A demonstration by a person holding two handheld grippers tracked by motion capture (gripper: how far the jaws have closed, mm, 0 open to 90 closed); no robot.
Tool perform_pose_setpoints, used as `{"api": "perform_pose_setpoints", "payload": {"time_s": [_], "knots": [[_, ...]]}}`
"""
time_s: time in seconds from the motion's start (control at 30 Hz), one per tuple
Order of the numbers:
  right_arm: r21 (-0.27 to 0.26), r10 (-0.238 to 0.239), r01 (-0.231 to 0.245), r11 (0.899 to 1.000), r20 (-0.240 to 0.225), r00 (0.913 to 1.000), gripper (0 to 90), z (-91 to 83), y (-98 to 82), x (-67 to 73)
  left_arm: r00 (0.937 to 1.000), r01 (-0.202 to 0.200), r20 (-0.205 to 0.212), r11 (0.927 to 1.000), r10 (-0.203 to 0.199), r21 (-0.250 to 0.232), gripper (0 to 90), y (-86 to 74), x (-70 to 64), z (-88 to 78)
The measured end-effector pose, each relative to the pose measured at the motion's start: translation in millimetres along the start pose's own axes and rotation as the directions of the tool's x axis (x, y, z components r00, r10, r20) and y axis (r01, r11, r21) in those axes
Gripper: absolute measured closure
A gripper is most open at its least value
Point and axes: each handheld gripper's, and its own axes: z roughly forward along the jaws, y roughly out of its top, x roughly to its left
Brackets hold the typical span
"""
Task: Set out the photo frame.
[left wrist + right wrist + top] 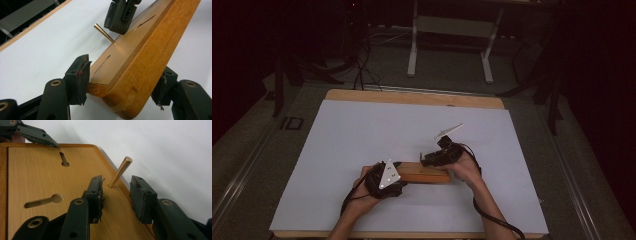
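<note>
While the desk [362, 130] takes up the middle of the high view under a white sheet, with a wood edge showing along the top, the board [424, 173] lies low center on it, between the two hands. In the left tool view the board [140, 57] runs from the lower middle to the upper right, its corner end sitting between the jaws. Keyhole slots [45, 200] are cut in its top face, seen at left in the right tool view.

The left tool [393, 176], lower left of center in the high view, is clamped on the board's end; in its own view the pads press on both long edges of the board. The right tool [428, 159] sits just right of center, over the board's far end. In the right tool view its jaws stand apart on either side of the pin [120, 172], not touching it.

The pin, a thin brass rod, stands tilted in the board near its edge, center of that view; in the left tool view it [104, 33] shows at top center, just beside the right tool.
</note>
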Motion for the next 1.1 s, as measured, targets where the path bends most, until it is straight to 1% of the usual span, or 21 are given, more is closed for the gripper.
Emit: {"api": "perform_pose_setpoints", "payload": {"time_s": [0.2,0.3,0.4,0.6,0.73,0.93,1.03,1.1], "knots": [[-0.008,-0.018,0.019,1.0,0.008,0.9998,61.6,-6.5,-2.2,3.9,1.0,0.009,-0.001,1.0,-0.009,-0.002,40.3,0.0,1.7,0.8],[-0.01,-0.036,0.037,0.999,0.032,0.9988,61.6,-11.8,-5.0,5.6,0.9999,0.016,0.0,0.9999,-0.016,-0.005,40.3,0.1,2.5,1.2],[-0.02,-0.04,0.041,0.999,0.043,0.9983,61.6,-18.2,-8.0,7.2,0.9997,0.026,0.003,0.9996,-0.026,-0.011,40.2,0.1,3.5,1.8],[-0.046,-0.057,0.06,0.997,0.065,0.9962,62.1,-33.6,-14.6,9.9,0.9995,0.032,0.004,0.9994,-0.032,-0.01,40.2,0.2,4.8,2.5],[-0.056,-0.072,0.077,0.995,0.087,0.9936,63.5,-43.1,-20.8,10.7,0.9991,0.043,0.007,0.999,-0.043,-0.012,40.2,0.5,5.6,2.8],[-0.078,-0.064,0.073,0.994,0.109,0.992,65.0,-52.6,-32.3,7.9,0.9982,0.059,0.007,0.9981,-0.059,-0.016,40.4,1.2,7.3,3.3],[-0.097,-0.07,0.083,0.992,0.125,0.9897,63.8,-56.9,-38.4,7.5,0.9978,0.065,0.008,0.9977,-0.065,-0.018,40.5,1.6,8.3,3.7],[-0.108,-0.075,0.091,0.99,0.144,0.9867,63.8,-60.1,-42.7,7.4,0.9978,0.066,0.009,0.9977,-0.066,-0.018,40.7,1.8,8.8,3.8]]}}
